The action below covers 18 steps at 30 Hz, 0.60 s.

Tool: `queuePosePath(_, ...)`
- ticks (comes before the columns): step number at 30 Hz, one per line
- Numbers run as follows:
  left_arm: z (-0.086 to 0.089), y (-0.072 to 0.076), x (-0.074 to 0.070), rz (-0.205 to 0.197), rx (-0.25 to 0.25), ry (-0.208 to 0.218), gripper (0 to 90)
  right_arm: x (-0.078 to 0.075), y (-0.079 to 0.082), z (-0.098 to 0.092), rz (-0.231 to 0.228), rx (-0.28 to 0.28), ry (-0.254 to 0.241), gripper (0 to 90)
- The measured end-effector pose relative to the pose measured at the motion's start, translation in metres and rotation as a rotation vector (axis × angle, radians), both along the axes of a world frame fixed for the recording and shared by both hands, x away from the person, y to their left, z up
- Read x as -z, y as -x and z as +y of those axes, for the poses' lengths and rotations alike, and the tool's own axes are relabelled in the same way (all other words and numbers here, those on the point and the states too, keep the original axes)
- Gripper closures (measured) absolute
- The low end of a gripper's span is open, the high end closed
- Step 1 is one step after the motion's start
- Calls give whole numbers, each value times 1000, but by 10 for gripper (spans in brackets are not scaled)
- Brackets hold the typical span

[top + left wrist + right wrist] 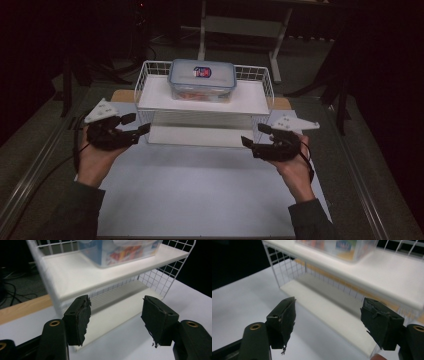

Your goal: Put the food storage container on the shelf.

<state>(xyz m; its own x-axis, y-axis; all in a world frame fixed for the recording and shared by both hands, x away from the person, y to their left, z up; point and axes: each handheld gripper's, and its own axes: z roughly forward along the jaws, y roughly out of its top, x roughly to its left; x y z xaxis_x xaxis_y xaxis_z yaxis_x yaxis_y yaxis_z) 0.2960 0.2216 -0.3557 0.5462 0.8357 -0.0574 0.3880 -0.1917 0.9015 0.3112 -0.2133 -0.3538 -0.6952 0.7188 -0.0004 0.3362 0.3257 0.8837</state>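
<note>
A clear lidded food container (202, 80) sits on the upper shelf of a white wire rack (150, 97) at twelve o'clock on the table. The left gripper (136, 124) at nine o'clock and right gripper (254, 136) at three flank the rack's front corners (jaws apart, nothing between them).

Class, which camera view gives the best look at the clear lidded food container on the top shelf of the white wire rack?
The high view: it shows the whole food container, its blue-rimmed lid and label, centred on the rack's top shelf. The left gripper view shows its lower corner and colourful contents, cropped at the top. The right gripper view shows its blurred bottom edge.
</note>
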Motion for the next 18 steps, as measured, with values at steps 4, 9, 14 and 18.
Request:
queuePosePath(4, 11, 28, 20, -1, -22, 29, 377, 22, 21, -13, 12, 6, -15, 277)
queuePosePath(9, 18, 63, 51, -30, -40, -1, 370, 42, 44, -26, 25, 4, -24, 275)
queuePosePath(14, 30, 84, 80, -11, -69, -8, 356, 59, 69, -41, 8, 20, -39, 263)
queuePosePath(18, 38, 89, 95, 12, -94, 21, 354, 75, 78, -50, -16, 45, -54, 261)
